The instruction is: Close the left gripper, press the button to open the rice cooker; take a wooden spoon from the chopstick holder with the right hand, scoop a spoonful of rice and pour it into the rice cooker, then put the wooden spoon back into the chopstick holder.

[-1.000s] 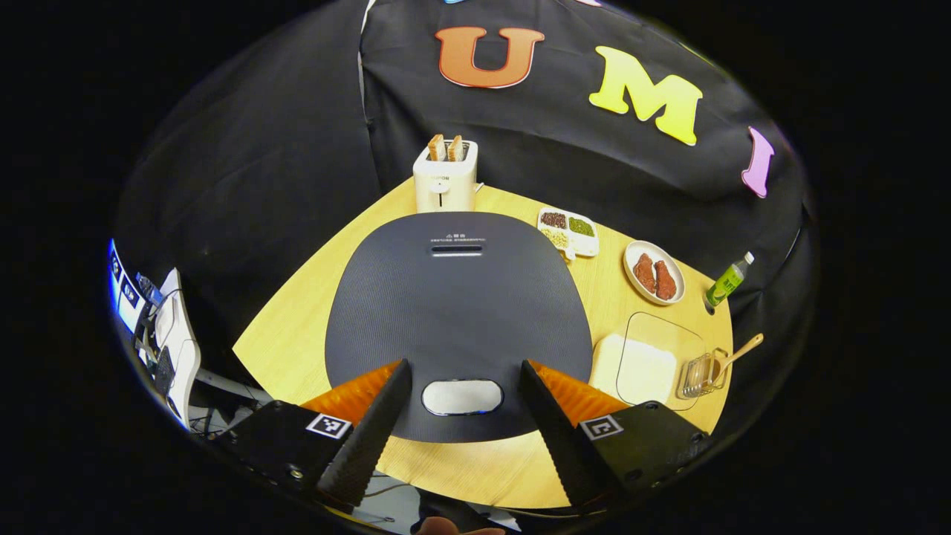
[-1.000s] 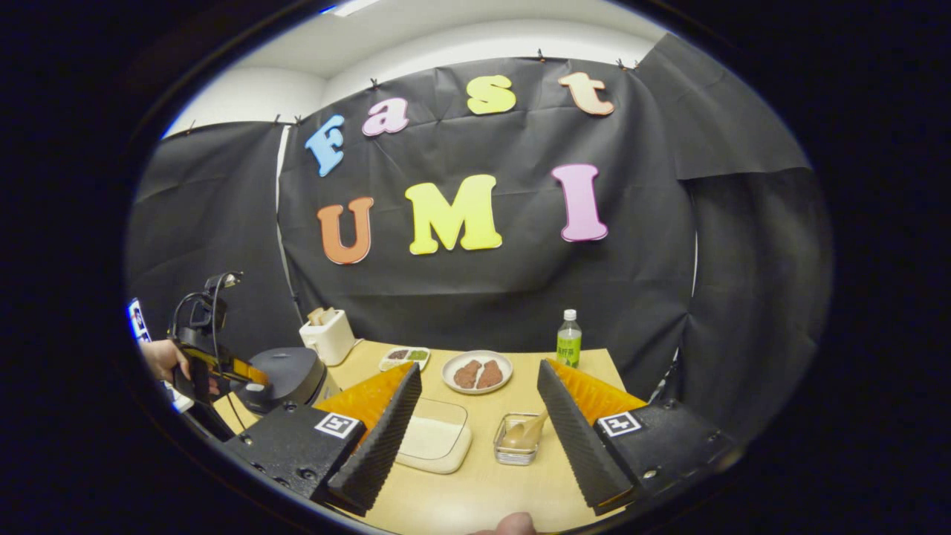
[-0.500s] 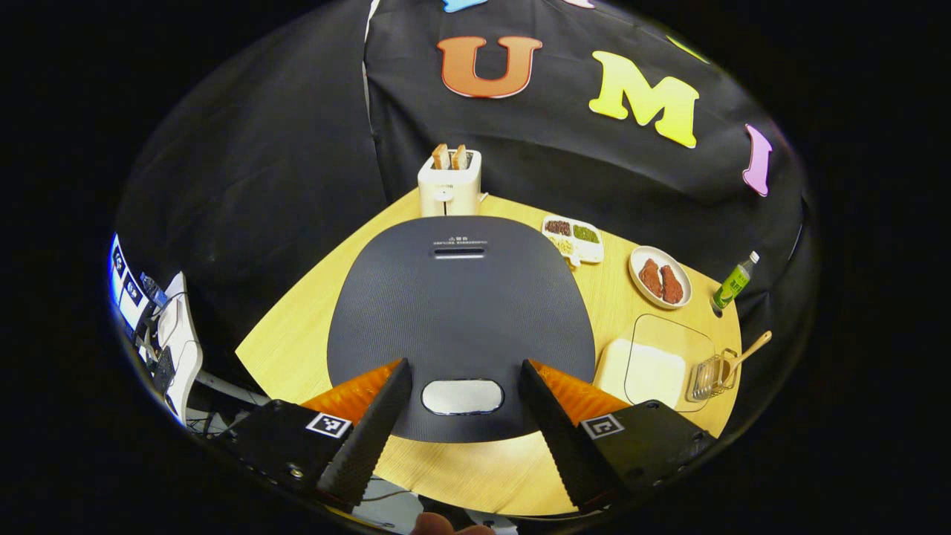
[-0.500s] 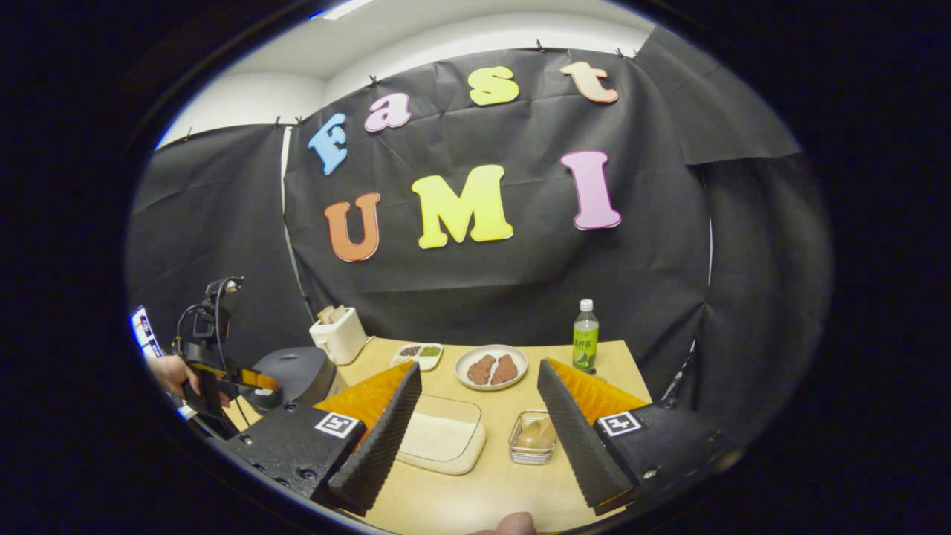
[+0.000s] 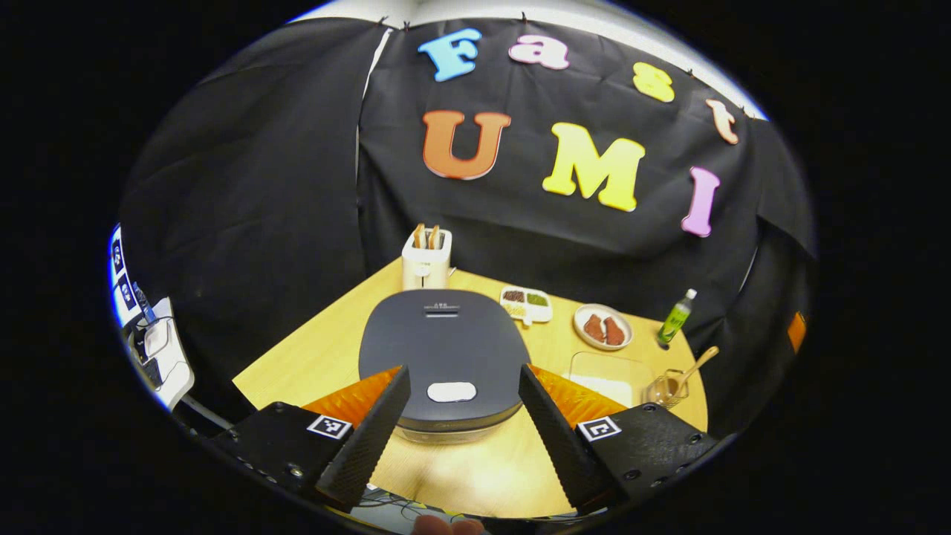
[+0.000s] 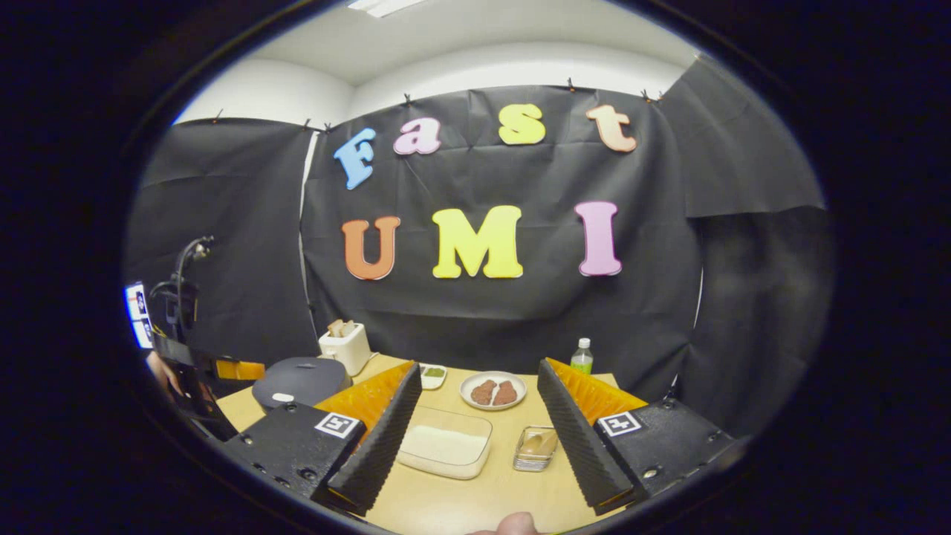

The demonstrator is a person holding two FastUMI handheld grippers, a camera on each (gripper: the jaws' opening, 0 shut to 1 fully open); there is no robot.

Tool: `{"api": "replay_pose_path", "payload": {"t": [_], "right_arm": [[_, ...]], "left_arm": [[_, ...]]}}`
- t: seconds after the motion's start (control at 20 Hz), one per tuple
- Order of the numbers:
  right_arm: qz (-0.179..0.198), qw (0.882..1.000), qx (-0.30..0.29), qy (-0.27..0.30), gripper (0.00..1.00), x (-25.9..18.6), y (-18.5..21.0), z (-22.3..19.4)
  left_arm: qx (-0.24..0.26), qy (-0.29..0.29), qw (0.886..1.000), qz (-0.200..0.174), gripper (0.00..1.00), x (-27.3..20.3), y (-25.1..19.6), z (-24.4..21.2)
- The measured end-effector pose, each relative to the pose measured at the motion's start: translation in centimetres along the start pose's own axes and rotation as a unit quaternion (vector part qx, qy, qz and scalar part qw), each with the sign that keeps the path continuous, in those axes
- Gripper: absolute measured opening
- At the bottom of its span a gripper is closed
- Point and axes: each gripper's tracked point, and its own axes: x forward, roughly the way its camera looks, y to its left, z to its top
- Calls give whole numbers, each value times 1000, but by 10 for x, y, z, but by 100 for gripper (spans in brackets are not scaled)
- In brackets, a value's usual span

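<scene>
Lining up left gripper (image 5: pixel 461 427) w/ rice cooker (image 5: pixel 443 355) button (image 5: pixel 451 391): jaws wide open, holding nothing; shut first, then press straight down.

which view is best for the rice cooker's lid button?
Left gripper view: the button sits centred between that gripper's open fingers, on the closed rice cooker lid. In the right gripper view the cooker is small and far left, its button a pale speck.

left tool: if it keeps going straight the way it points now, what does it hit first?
Most likely the rice cooker: its lid button sits centred between the open left tool's fingers, lid closed. Depth is unclear through the fisheye, so it could meet the lid just beyond the button.
</scene>
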Motion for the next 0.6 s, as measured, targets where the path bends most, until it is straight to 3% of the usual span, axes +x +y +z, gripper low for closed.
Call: {"api": "replay_pose_path", "payload": {"t": [0.35, 0.6], "right_arm": [[-44, 998, -4, -40, 100, -113, 50, 33], [-80, 995, 15, -62, 99, -175, 67, 44]], "left_arm": [[48, -121, 985, -110, 95, -139, -33, 22], [80, -194, 966, -151, 95, -208, -42, 23]]}}
